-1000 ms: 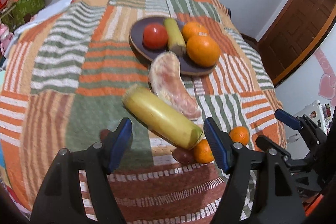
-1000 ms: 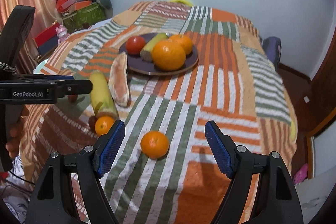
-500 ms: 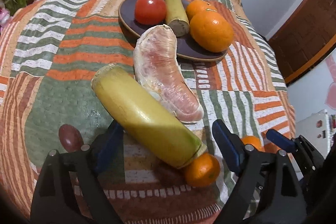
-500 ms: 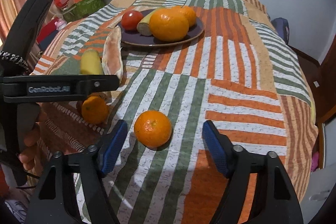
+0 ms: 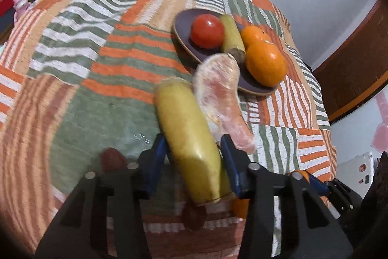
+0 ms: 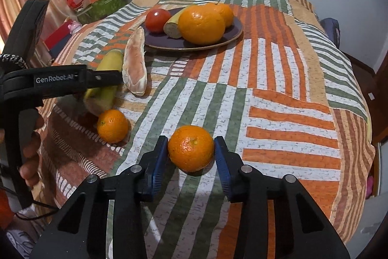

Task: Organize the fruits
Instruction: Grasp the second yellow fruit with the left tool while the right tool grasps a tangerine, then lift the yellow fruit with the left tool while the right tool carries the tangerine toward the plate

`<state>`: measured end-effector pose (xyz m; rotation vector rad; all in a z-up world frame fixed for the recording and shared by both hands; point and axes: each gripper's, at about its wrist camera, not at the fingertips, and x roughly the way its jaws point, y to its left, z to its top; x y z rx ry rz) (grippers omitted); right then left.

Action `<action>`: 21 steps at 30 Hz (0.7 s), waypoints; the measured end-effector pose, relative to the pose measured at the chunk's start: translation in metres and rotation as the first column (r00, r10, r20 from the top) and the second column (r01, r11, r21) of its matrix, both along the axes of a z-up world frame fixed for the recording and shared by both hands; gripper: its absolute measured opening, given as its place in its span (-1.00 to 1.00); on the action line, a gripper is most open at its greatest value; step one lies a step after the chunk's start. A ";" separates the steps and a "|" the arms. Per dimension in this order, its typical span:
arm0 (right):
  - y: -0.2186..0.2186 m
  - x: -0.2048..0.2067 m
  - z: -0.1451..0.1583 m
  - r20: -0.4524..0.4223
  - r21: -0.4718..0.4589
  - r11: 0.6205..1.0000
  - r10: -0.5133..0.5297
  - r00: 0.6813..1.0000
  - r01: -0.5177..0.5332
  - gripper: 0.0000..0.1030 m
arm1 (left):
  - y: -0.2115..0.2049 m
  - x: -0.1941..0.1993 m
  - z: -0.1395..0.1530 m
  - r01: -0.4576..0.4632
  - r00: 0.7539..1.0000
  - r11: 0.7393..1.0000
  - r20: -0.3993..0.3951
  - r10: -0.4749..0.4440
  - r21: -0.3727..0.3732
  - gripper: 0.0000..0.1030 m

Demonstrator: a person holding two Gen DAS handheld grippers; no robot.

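Observation:
A long yellow banana [image 5: 179, 113] lies on the striped patchwork blanket [image 5: 97, 64]. My left gripper [image 5: 192, 140] straddles its near end, jaws closing, and both blue pads touch its sides. In the right wrist view my right gripper [image 6: 191, 141] is shut on a small mandarin [image 6: 191, 148] that rests on the blanket. A peeled pomelo segment [image 5: 218, 89] lies beside the banana, touching the dark plate [image 5: 184, 40]. The plate holds a red tomato [image 5: 207, 30], a cut banana piece [image 5: 231, 35] and two oranges [image 5: 265, 64]. A second mandarin [image 6: 112, 125] lies near the banana's end.
Two small dark red fruits [image 5: 112, 159] lie by the left gripper's fingers. A person's hand [image 6: 29, 162] holds the left gripper at the blanket's left edge. Boxes and toys [image 6: 97, 1] crowd the far left. A wooden door [image 5: 351, 64] stands on the right.
My left gripper sank over the banana and its jaws narrowed onto it. My right gripper came down around the mandarin and closed on it.

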<state>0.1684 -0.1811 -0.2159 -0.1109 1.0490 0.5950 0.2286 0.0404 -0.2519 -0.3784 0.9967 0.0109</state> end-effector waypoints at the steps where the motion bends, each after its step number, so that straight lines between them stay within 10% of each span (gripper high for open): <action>1: -0.001 0.000 0.001 0.002 0.003 1.000 -0.004 1.000 0.004 -0.31 | 0.004 0.000 0.001 0.003 1.000 1.000 -0.001 -0.003 -0.004 -0.20; 21: -0.007 0.006 0.006 0.018 0.007 1.000 -0.019 1.000 0.019 -0.31 | 0.018 0.039 0.001 0.166 0.979 0.983 -0.131 -0.156 0.073 -0.29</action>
